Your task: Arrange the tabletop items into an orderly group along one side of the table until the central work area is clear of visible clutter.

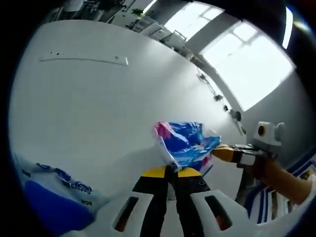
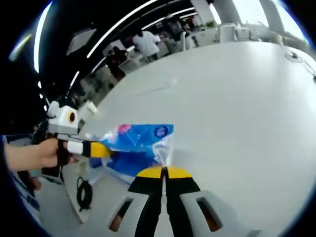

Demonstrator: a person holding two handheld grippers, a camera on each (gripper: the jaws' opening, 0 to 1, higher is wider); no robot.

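A blue plastic packet (image 2: 140,139) hung stretched above the white tabletop (image 2: 237,103), its long axis running between both tongs: left tongs (image 1: 171,170) and right tongs (image 2: 163,170) each clamped one end.

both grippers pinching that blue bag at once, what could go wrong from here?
1. The blue plastic bag hangs between the left gripper and the right gripper, each shut on a thin edge. Pulling apart could tear the film or slip a corner free.
2. It is held above the white table, near its edge in the right gripper view; a dropped bag might fall off.
3. Another blue-printed package lies close below the left gripper and could get bumped.
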